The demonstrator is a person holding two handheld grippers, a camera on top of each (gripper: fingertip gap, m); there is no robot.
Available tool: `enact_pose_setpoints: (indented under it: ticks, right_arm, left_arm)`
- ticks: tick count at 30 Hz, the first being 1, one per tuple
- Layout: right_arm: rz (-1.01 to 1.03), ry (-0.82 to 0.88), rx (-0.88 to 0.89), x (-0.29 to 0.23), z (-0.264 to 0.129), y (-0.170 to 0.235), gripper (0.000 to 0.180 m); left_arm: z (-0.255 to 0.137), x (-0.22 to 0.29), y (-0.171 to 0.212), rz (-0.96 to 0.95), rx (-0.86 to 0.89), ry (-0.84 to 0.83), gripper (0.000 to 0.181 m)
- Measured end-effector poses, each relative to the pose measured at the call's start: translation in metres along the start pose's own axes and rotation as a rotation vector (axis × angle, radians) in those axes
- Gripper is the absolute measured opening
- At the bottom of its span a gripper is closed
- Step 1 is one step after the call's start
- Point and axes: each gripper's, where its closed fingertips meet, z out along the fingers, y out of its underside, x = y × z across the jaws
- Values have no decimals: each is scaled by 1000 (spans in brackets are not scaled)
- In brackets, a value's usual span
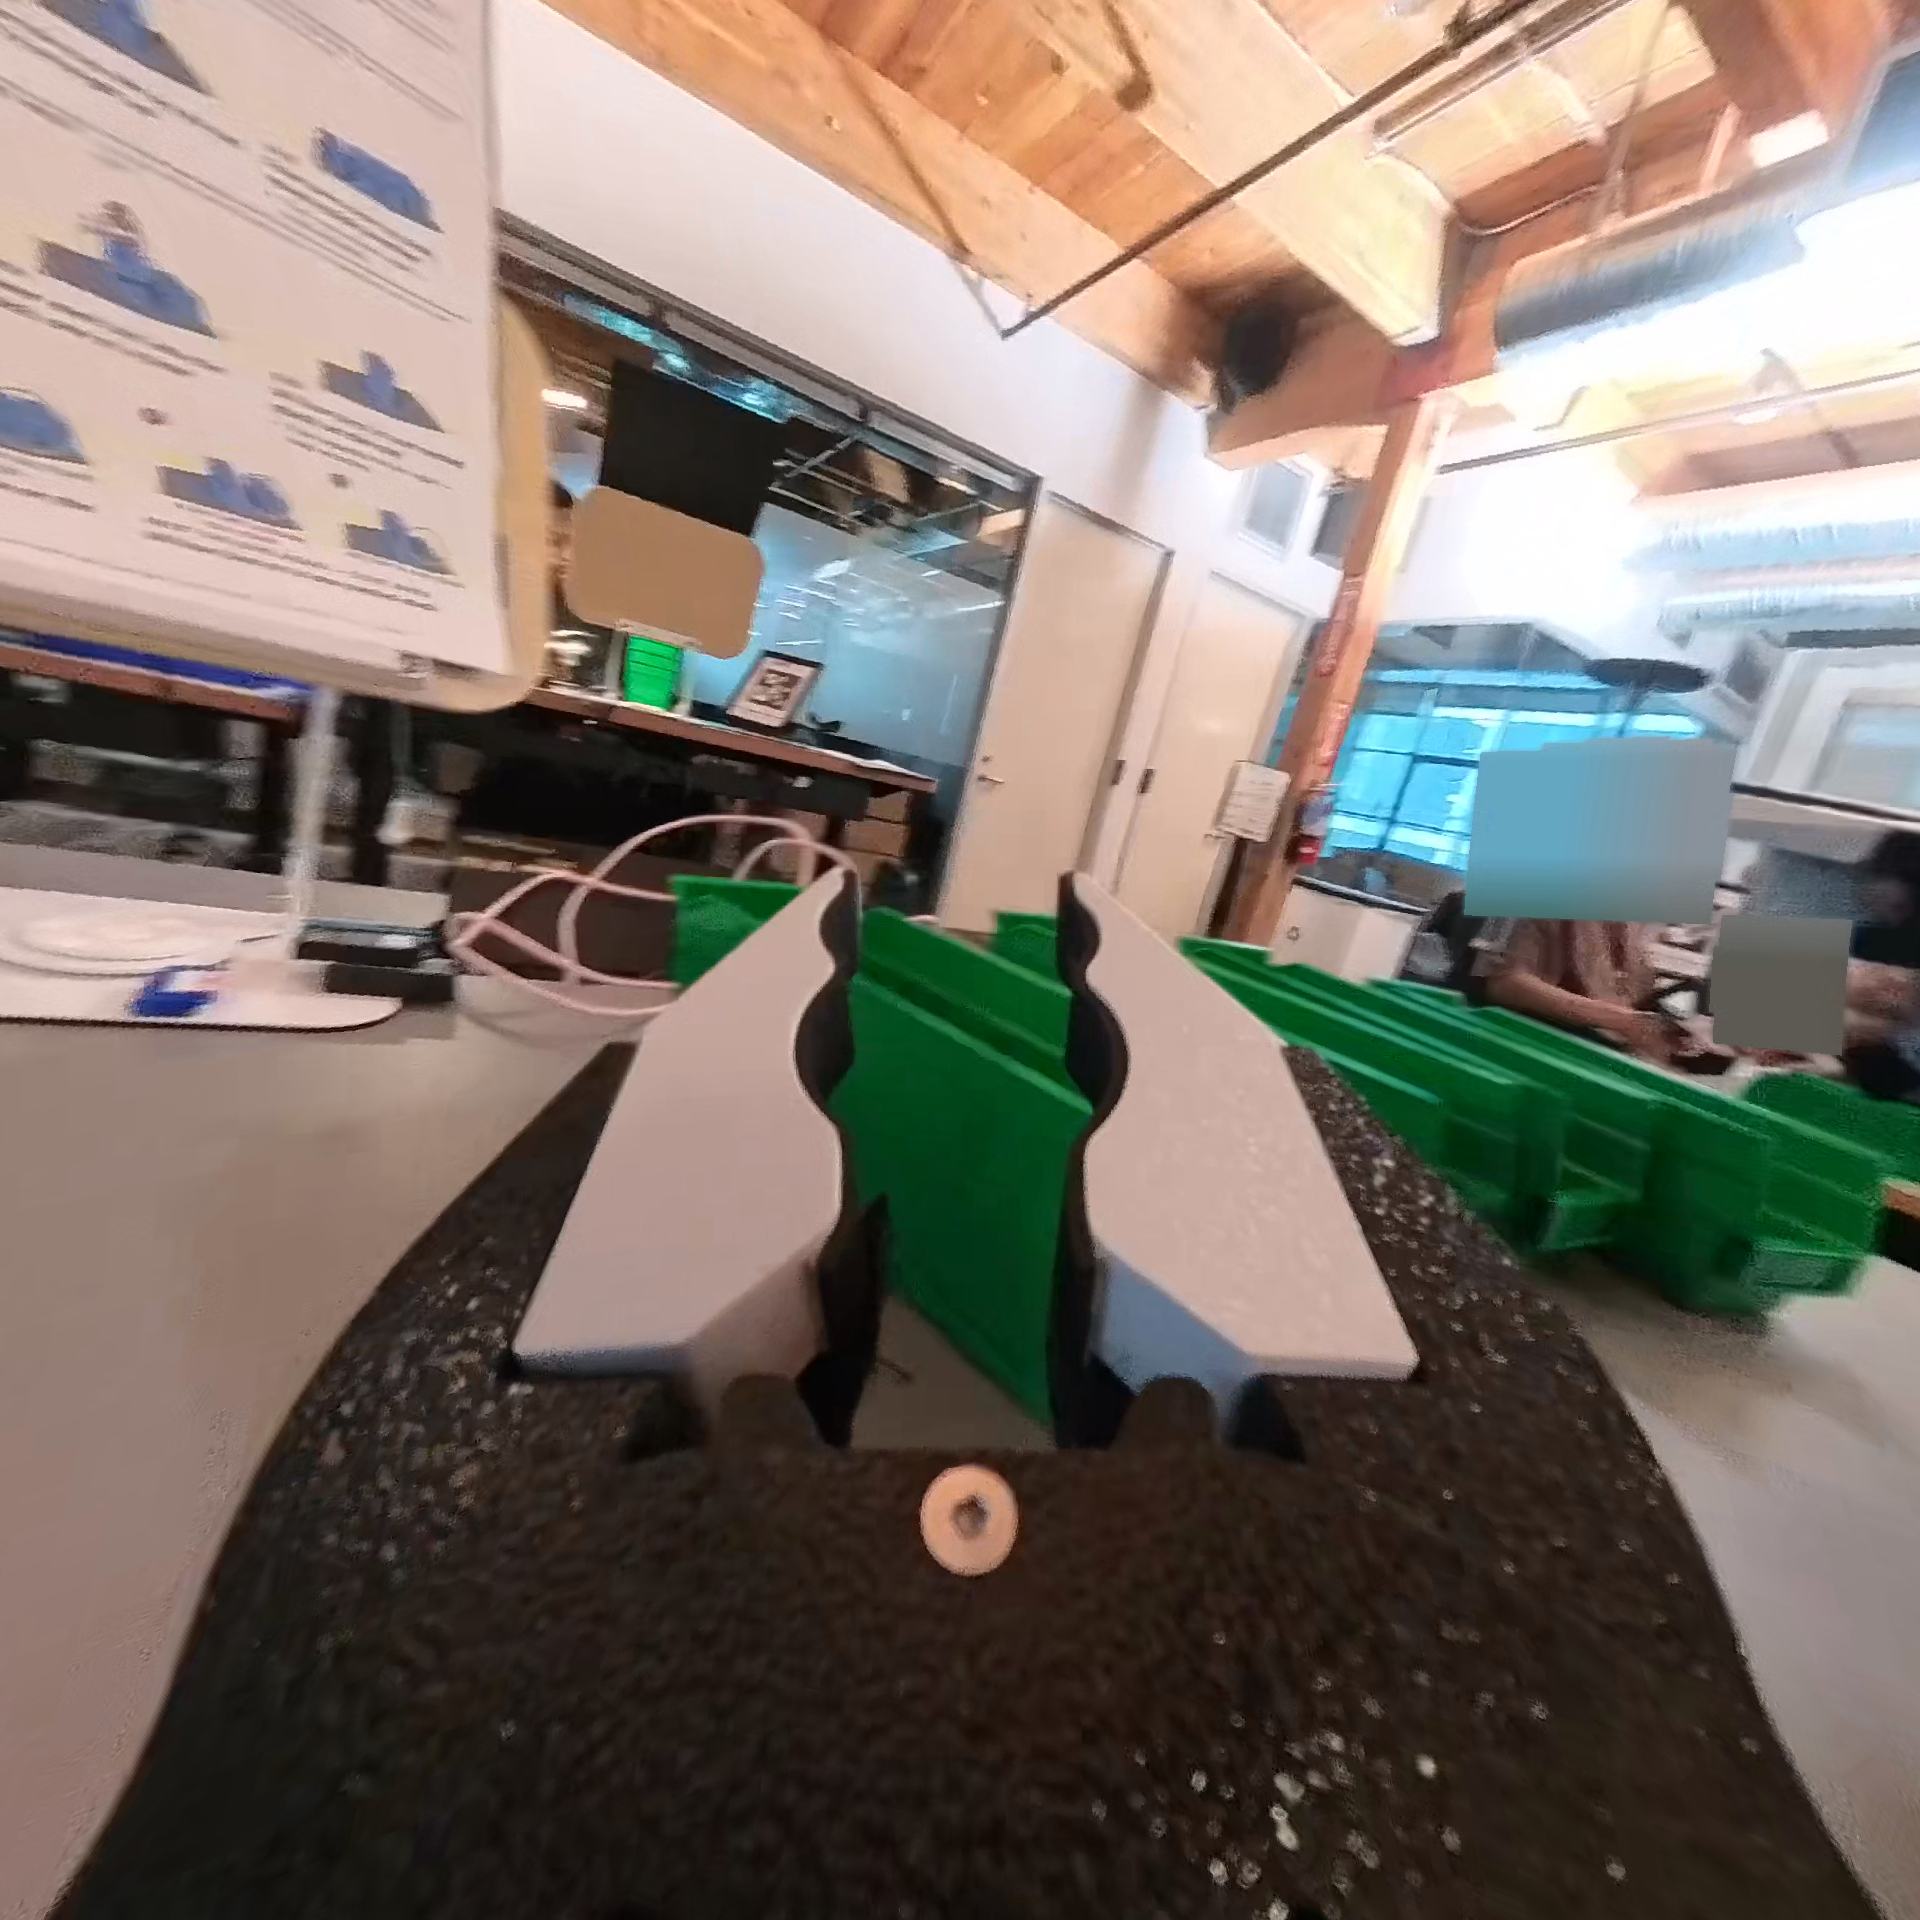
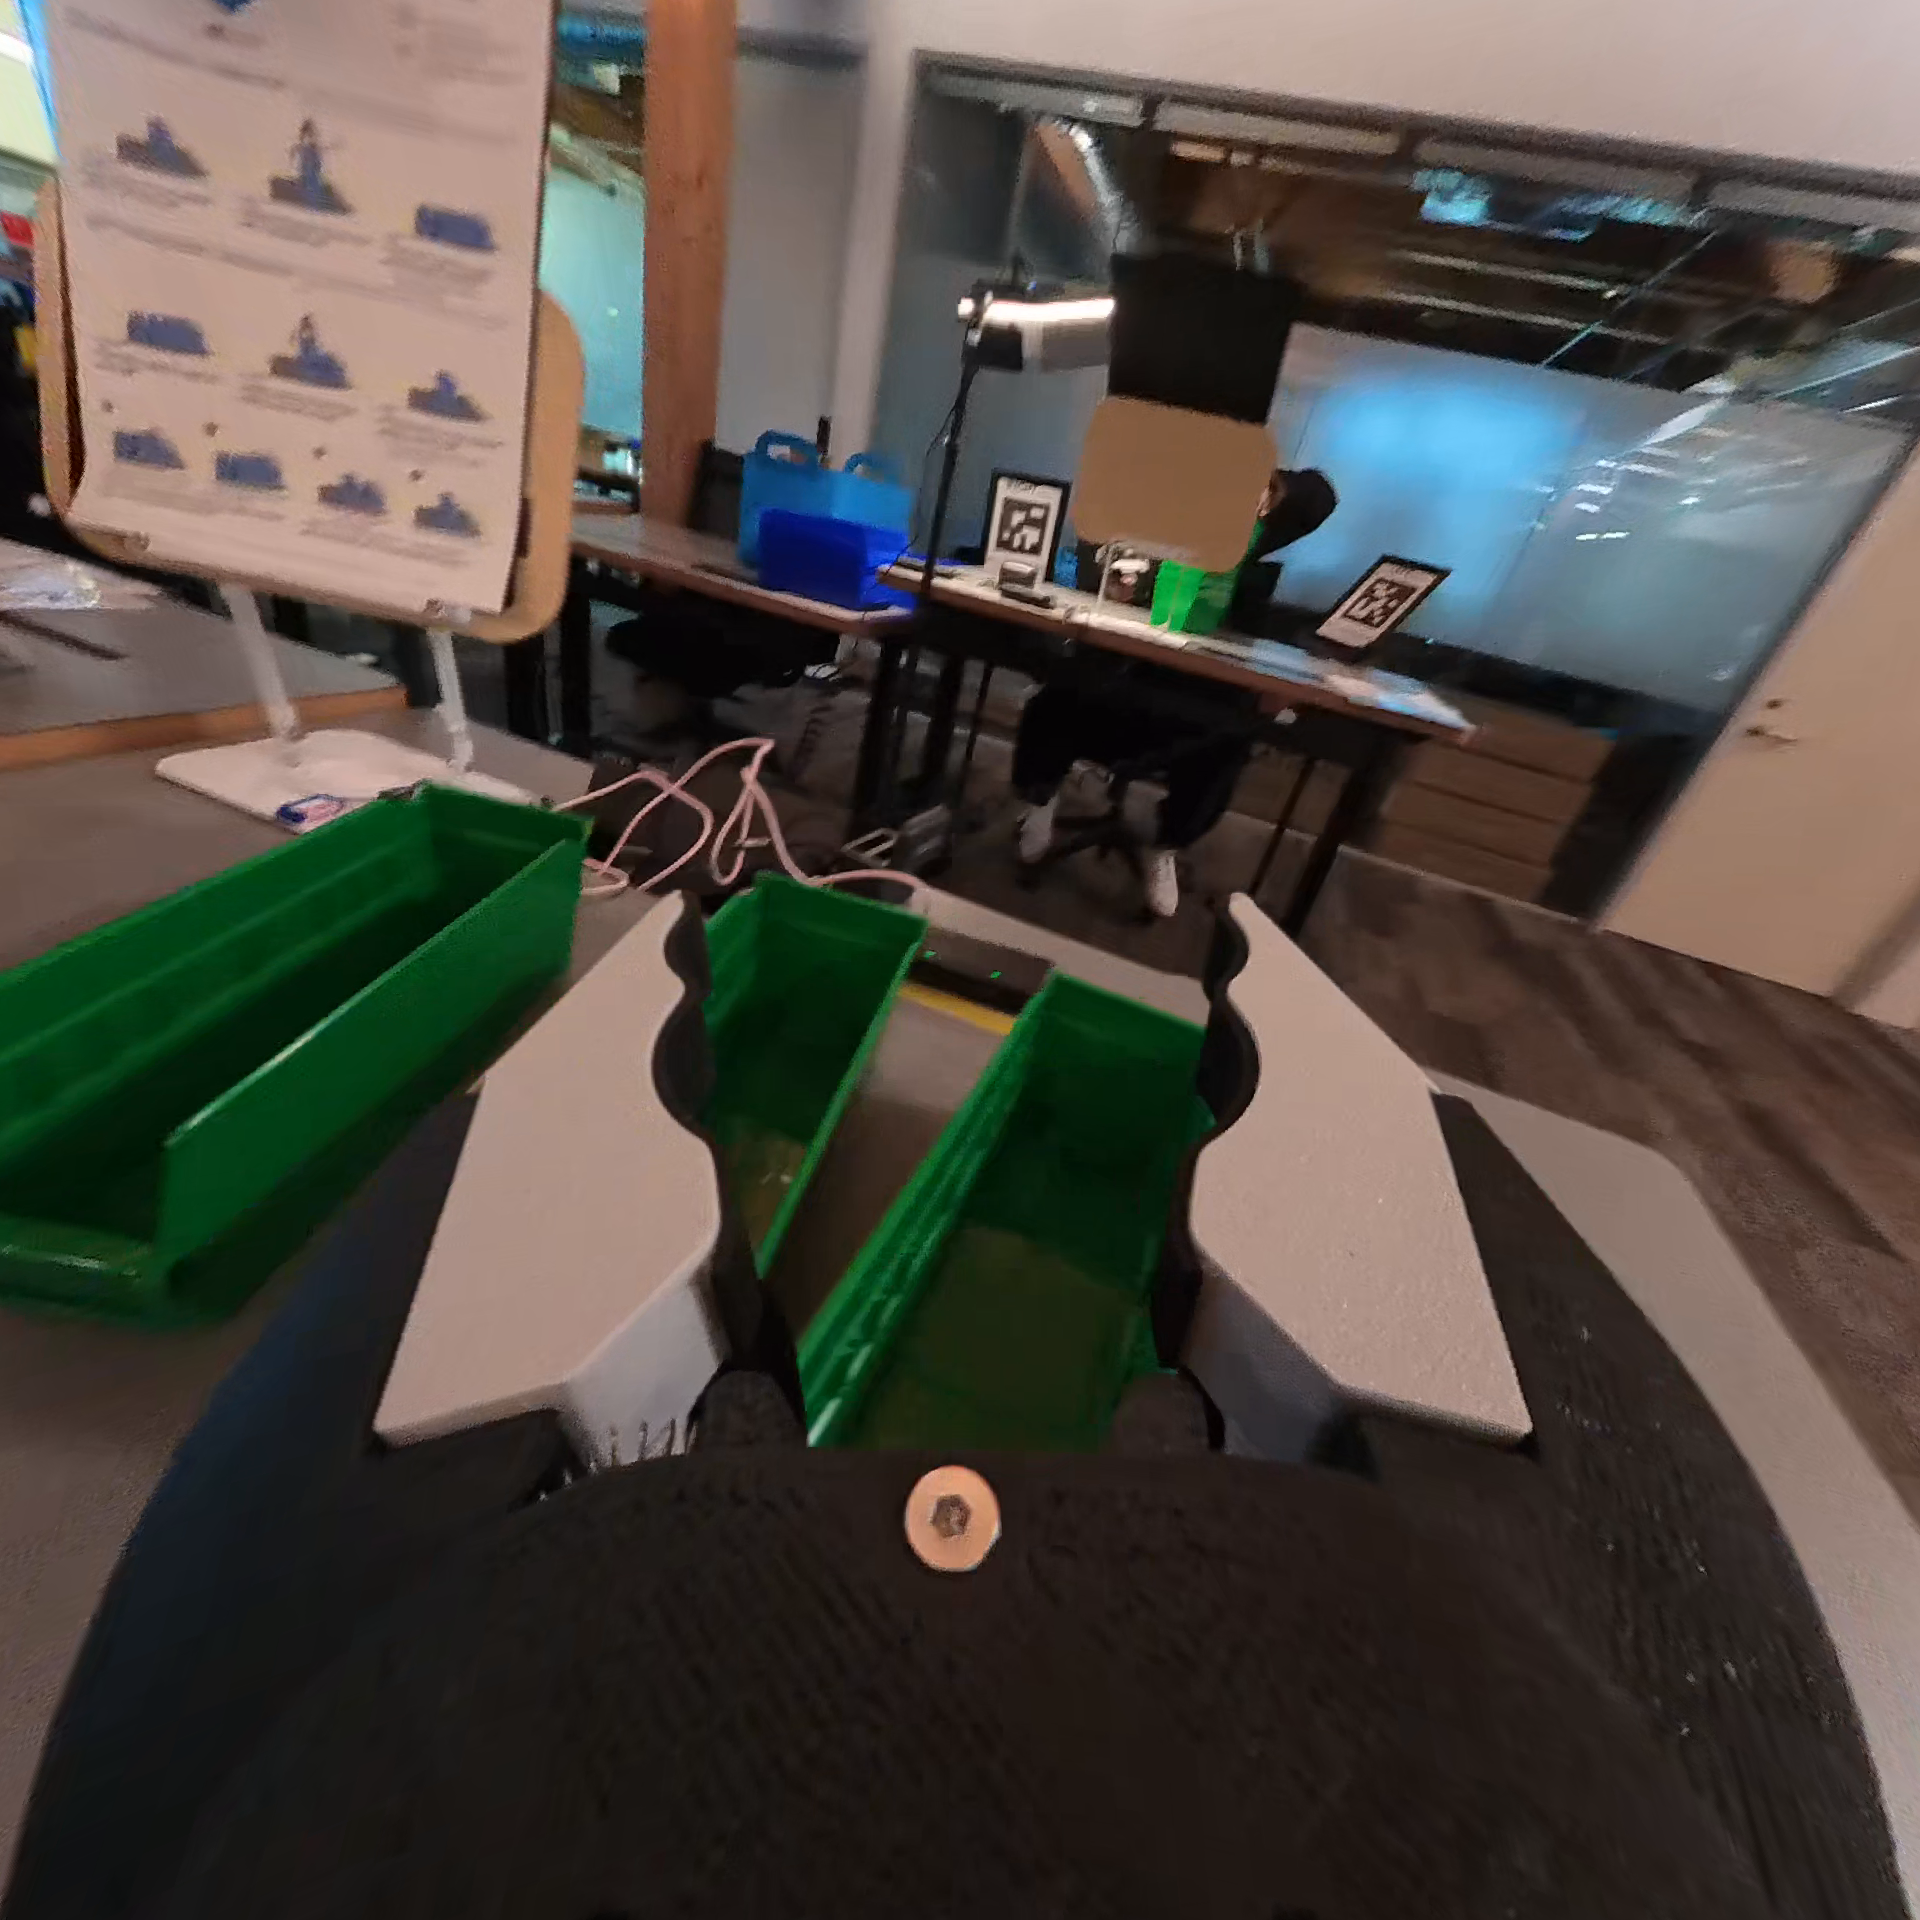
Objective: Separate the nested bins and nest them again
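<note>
Several long green bins lie apart on the grey table. In the right wrist view one bin [image 2: 260, 1039] lies at the left, a second [image 2: 800, 1018] in the middle and a third [image 2: 1039, 1195] at the right. My right gripper [image 2: 961, 914] is open wide just above the third bin, one finger along each of its long sides. In the left wrist view my left gripper [image 1: 956, 894] is partly open and holds nothing. The side wall of the nearest bin [image 1: 966, 1174] shows through its gap. More bins [image 1: 1558, 1122] lie in a row to the right.
An instruction sheet on a white stand [image 2: 301, 301] stands at the table's far left, also in the left wrist view [image 1: 239, 312]. A pink cable [image 2: 707, 810] loops behind the bins. A black device [image 2: 977, 977] lies between two bins. People sit at desks beyond the table.
</note>
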Motion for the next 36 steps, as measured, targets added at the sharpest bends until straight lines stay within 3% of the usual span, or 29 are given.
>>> enact_pose_setpoints:
  ticks: [3, 7, 11, 14, 16, 18, 22, 28, 32, 36]
  right_arm:
    - [15, 20, 95, 36, -10, -30, 94]
    - [-28, -2, 201, 63, -16, -65, 91]
    - [-12, 16, 328, 96, -32, -103, 90]
    - [56, 50, 438, 122, -52, -114, 87]
    - [96, 77, 529, 140, -64, -123, 81]
    - [123, 71, 572, 153, -70, -127, 80]
    - [179, 51, 581, 177, -79, -125, 80]
    - [361, 9, 640, 210, -104, -123, 72]
    - [452, -67, 665, 214, -114, -124, 72]
    - [439, -51, 680, 217, -118, -126, 72]
  left_arm:
    - [8, 47, -15, -17, 21, 116, 33]
    - [21, 96, -8, 147, -101, 144, 34]
    - [49, 129, 7, 61, -240, 121, 74]
    - [91, 152, 16, 19, -366, 110, 101]
    - [121, 183, 39, -74, -572, 219, 103]
    - [148, 205, 68, -214, -795, 289, 131]
    - [199, 185, 131, -174, -1122, 110, 155]
    - [261, 165, 165, -158, -1244, -102, 158]
    - [269, 127, 189, -39, -1389, -318, 159]
    - [255, 127, 221, -102, -1545, -393, 159]
